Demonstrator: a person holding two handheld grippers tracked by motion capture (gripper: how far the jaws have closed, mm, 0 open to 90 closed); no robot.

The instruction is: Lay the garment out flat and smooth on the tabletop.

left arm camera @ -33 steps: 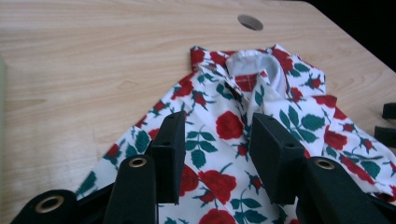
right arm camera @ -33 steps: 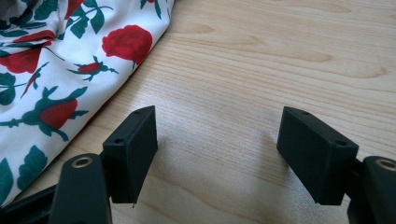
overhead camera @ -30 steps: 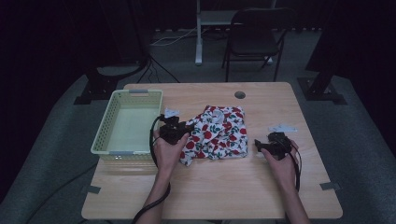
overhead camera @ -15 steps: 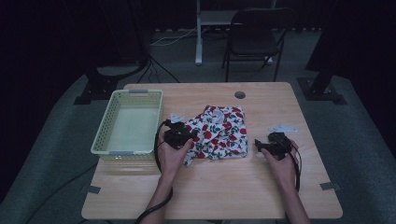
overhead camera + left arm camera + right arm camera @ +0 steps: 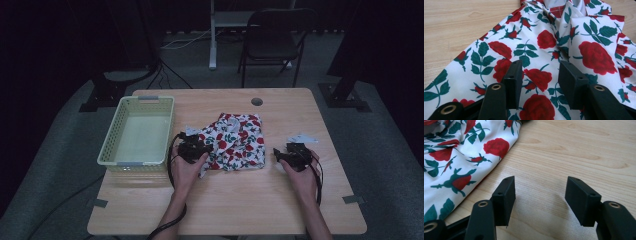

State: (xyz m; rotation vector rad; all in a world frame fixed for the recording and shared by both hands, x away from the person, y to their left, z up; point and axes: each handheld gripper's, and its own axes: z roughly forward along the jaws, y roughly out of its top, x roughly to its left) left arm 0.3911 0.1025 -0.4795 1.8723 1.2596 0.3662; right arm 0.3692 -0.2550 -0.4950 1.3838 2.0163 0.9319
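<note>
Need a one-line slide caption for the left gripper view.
Left gripper, jaws open, poised over the rose-print cloth on the table.

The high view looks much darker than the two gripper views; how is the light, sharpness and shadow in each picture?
High view: dim, dark surroundings, a little soft; the table and floral cloth are readable. Left gripper view: bright, even light, the cloth sharp, the near black jaws slightly soft. Right gripper view: bright, wood grain clear, faint soft shadows under the jaws on the table.
</note>
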